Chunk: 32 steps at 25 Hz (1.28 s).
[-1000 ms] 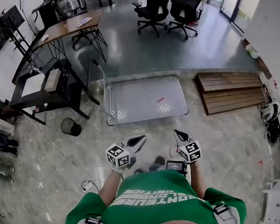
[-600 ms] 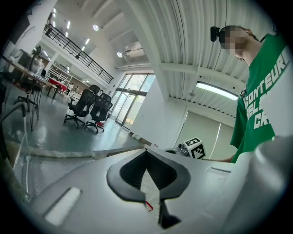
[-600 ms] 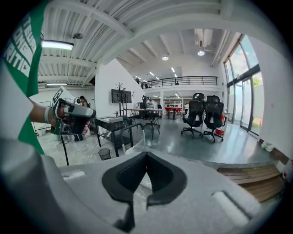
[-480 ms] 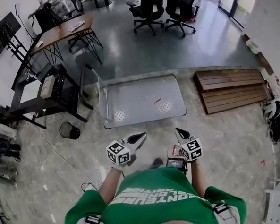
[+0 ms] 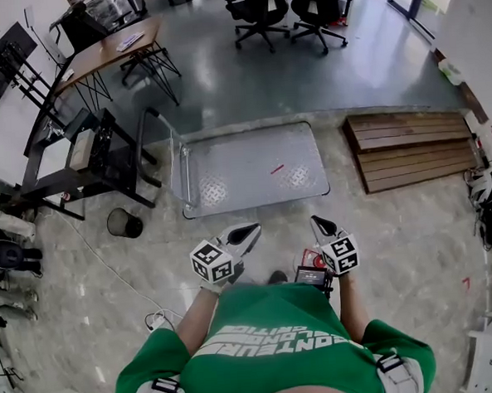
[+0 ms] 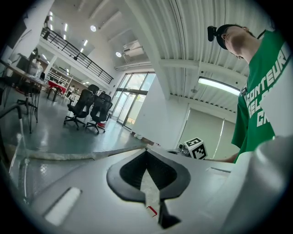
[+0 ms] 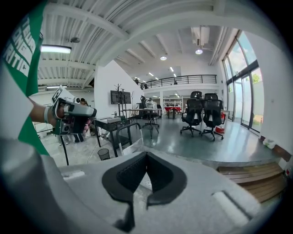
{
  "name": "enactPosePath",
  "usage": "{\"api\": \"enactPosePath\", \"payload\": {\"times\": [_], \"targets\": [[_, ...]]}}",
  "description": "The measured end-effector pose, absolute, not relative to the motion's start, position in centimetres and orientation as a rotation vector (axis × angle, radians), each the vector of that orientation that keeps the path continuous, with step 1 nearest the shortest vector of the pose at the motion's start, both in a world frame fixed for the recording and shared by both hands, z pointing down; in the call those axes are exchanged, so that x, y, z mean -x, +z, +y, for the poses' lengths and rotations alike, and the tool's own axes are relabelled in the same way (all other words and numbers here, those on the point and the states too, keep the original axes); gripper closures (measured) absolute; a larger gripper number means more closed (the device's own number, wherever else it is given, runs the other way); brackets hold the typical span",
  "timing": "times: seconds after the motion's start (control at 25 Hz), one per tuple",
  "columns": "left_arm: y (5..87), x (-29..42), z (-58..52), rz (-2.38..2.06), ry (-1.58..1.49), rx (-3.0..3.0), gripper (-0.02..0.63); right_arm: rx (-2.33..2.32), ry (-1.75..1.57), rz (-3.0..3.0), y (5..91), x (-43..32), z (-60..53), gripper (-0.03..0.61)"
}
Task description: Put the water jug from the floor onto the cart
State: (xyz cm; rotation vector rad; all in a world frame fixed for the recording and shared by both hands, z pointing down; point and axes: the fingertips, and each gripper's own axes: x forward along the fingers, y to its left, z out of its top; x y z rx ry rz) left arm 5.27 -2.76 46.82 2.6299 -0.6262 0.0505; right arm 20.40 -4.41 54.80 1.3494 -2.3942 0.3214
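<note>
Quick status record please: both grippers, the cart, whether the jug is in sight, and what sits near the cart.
left gripper: shut, nothing between the jaws, held out in front of the person
right gripper: shut, empty, level with the left one
cart: flat metal deck bare, on the floor ahead of both grippers, handle at its left end
water jug: not visible in any view
near cart: wooden platform to its right; black bin to its lower left
task: jug not yet on the cart

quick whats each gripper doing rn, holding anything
Left gripper: closed, holding nothing.
Right gripper: closed, holding nothing.
</note>
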Motion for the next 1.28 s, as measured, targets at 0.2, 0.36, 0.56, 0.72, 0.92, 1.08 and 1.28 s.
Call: {"api": "enactPosePath", "payload": {"times": [0.2,0.36,0.56,0.72,0.92,1.08,1.28], "targets": [[47.3,-5.6,-2.7,-0.643,0.074,-2.623,0.598,-1.345,0.358,-2.385,55.6,-21.2,-4.1,0.586],[48.0,-5.8,-2.4,-0.630,0.086,-2.604,0.598,-1.314,0.389,-2.358,57.0,-21.7,-3.3,0.586],[48.7,-5.8,-2.0,-0.618,0.109,-2.584,0.598,-1.322,0.415,-2.330,57.7,-22.3,-2.5,0.586],[48.9,-6.1,-2.1,-0.600,0.126,-2.584,0.598,-1.315,0.433,-2.333,58.4,-22.4,-2.3,0.586],[50.3,-6.1,-2.0,-0.581,0.147,-2.566,0.598,-1.261,0.470,-2.270,61.4,-22.9,-0.8,0.586],[51.2,-5.9,-2.5,-0.568,0.153,-2.553,0.598,-1.251,0.486,-2.267,62.5,-22.5,-0.8,0.586],[53.0,-6.4,-1.7,-0.545,0.161,-2.517,0.598,-1.227,0.518,-2.223,64.3,-22.9,1.1,0.586]]}}
